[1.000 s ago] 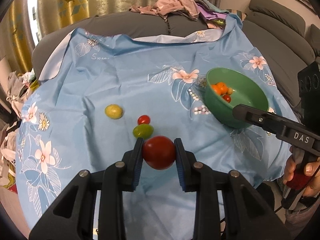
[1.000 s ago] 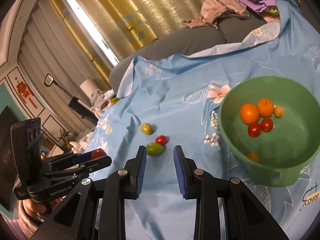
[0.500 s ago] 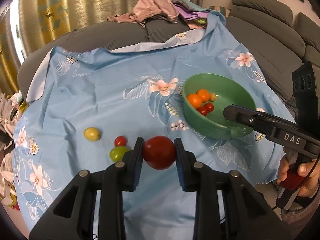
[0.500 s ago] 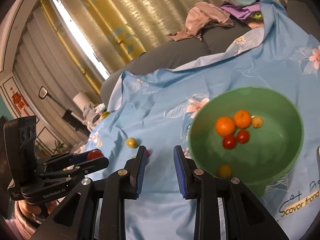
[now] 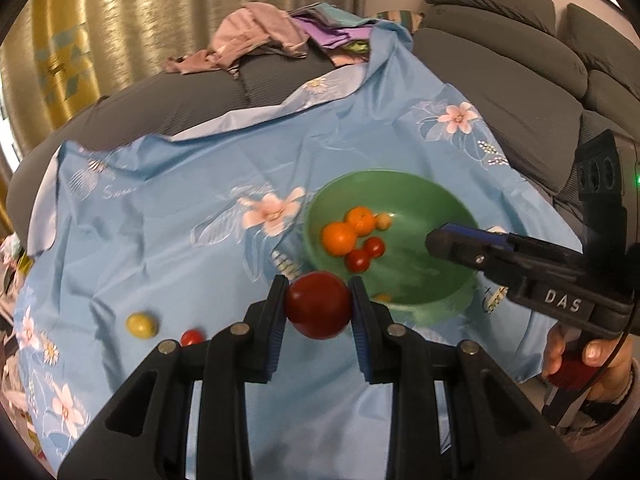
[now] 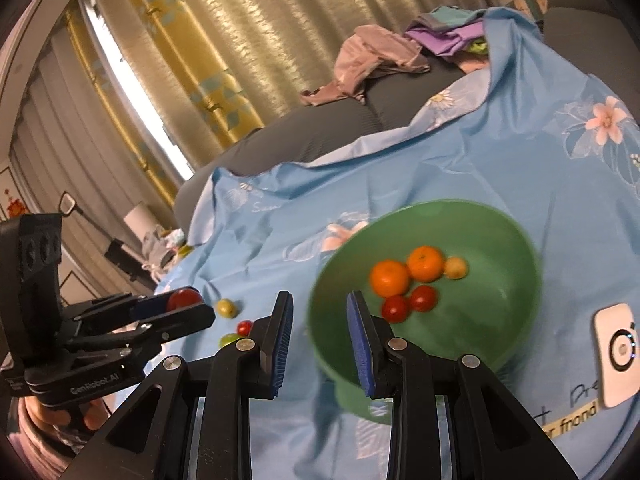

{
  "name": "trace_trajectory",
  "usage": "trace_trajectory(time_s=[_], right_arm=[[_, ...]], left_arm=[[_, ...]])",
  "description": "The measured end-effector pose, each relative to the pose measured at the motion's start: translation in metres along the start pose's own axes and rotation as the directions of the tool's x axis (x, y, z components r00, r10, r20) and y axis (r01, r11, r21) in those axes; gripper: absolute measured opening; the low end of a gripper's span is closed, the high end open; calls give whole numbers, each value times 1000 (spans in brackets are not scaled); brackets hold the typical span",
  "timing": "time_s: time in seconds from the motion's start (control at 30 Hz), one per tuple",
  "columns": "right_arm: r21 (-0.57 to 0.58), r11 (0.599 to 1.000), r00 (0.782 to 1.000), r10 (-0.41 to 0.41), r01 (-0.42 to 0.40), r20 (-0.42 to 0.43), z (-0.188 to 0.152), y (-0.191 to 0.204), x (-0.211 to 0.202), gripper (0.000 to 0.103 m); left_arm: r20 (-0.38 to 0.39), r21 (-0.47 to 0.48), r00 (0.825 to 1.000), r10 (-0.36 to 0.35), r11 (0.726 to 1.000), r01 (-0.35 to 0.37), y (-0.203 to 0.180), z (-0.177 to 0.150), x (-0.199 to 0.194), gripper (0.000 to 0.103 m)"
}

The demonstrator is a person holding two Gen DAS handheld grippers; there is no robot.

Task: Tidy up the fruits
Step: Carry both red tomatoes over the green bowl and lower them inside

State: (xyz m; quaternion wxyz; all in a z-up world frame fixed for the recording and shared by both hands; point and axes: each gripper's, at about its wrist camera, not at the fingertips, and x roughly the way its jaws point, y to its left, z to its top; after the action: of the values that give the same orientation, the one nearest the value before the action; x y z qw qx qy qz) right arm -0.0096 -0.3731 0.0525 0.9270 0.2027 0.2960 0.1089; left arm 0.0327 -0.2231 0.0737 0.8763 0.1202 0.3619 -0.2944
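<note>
Left gripper (image 5: pixel 319 306) carried nearer green bowl (image 5: pixel 448 204), red tomato (image 5: pixel 319 305) clamped between pads

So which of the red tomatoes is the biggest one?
The large red tomato clamped in the left gripper. It is far bigger than the two small red tomatoes in the green bowl and the one on the blue cloth.
</note>
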Motion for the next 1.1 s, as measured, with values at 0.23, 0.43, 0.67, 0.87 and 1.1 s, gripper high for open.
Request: trace_trajectory(time_s=[0.23,0.43,0.67,0.87,1.1], right_arm=[[25,999,999,-46,46,10,1,-20,-2,32],[33,997,997,-76,76,-1,2,-32,1,32],[14,992,992,-128,128,-23,0,-40,6,32],[-19,986,986,-167,166,-30,-1,-37,8,32],[-34,985,985,-171,170,-36,-1,-33,9,32]], left_arm=[[-24,51,998,-54,997,56,-22,17,26,30],[-64,75,995,-72,994,77,-34,24,52,30],[-109,99,992,-63,992,74,-40,23,78,31],[-129,115,990,-49,991,64,-43,20,89,31],[-130,122,990,-52,990,69,-44,19,90,32]])
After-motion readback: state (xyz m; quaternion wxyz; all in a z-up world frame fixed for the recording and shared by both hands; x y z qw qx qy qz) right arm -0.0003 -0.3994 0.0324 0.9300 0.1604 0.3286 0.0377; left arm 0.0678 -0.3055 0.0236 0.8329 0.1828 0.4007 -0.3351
